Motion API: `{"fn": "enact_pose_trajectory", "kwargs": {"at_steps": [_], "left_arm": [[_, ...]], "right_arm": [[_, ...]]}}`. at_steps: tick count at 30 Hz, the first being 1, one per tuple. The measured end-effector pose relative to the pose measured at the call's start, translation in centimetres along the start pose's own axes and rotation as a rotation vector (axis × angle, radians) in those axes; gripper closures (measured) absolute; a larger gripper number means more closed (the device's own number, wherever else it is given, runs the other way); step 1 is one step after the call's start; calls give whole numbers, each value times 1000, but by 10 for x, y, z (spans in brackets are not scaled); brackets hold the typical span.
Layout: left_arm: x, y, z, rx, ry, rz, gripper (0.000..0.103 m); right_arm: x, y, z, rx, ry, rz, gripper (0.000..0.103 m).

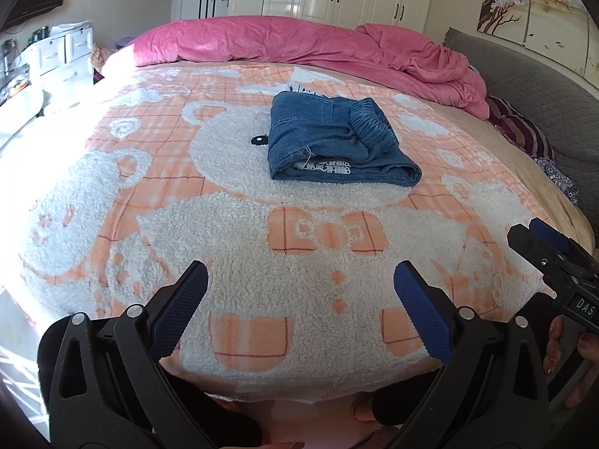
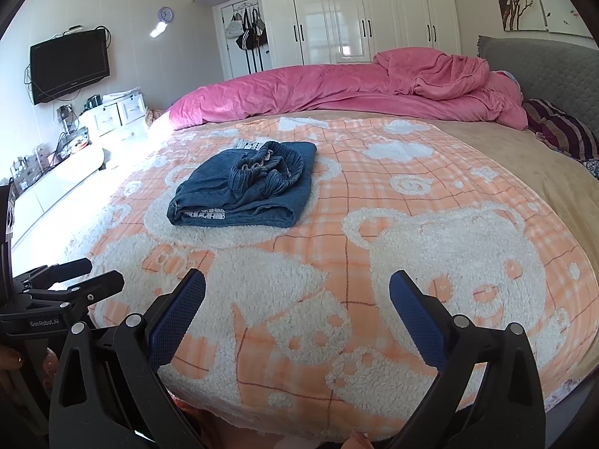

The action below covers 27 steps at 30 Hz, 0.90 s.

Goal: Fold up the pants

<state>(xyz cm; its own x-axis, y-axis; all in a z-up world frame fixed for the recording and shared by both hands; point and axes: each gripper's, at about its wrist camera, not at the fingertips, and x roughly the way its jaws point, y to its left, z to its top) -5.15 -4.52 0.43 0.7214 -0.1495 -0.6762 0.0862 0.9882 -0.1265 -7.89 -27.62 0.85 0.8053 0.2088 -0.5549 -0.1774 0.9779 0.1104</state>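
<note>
Blue denim pants (image 1: pixel 337 138) lie folded in a compact bundle on the orange and white bear blanket (image 1: pixel 232 232), the elastic waistband on top and white printed lining showing at the near edge. They also show in the right wrist view (image 2: pixel 247 191). My left gripper (image 1: pixel 301 278) is open and empty, held low at the near edge of the bed, well short of the pants. My right gripper (image 2: pixel 297 288) is open and empty, also at the near edge. Each gripper shows at the side of the other's view, the right one (image 1: pixel 539 243) and the left one (image 2: pixel 90 273).
A pink duvet (image 1: pixel 307 45) is bunched along the far side of the bed. A grey headboard (image 2: pixel 543 63) and striped pillow (image 2: pixel 565 131) are at the right. White wardrobes (image 2: pixel 367 11), a wall TV (image 2: pixel 69 65) and a white cabinet (image 2: pixel 60 176) stand beyond.
</note>
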Motion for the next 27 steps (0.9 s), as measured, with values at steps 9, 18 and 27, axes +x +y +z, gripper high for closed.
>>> {"fn": "enact_pose_trajectory", "kwargs": {"at_steps": [9,18,27], "left_arm": [[-2,1,1,-2,-6,-4,9],[-1,1,1,-9,3,-16,9],[3,3,0,-25,24,-17,9]], "right_arm": [[0,0,0,-1,3,0,5],[2,-2,-2,-3,10,-5,5],[4,-3,-2,-4,16,-10,5]]}}
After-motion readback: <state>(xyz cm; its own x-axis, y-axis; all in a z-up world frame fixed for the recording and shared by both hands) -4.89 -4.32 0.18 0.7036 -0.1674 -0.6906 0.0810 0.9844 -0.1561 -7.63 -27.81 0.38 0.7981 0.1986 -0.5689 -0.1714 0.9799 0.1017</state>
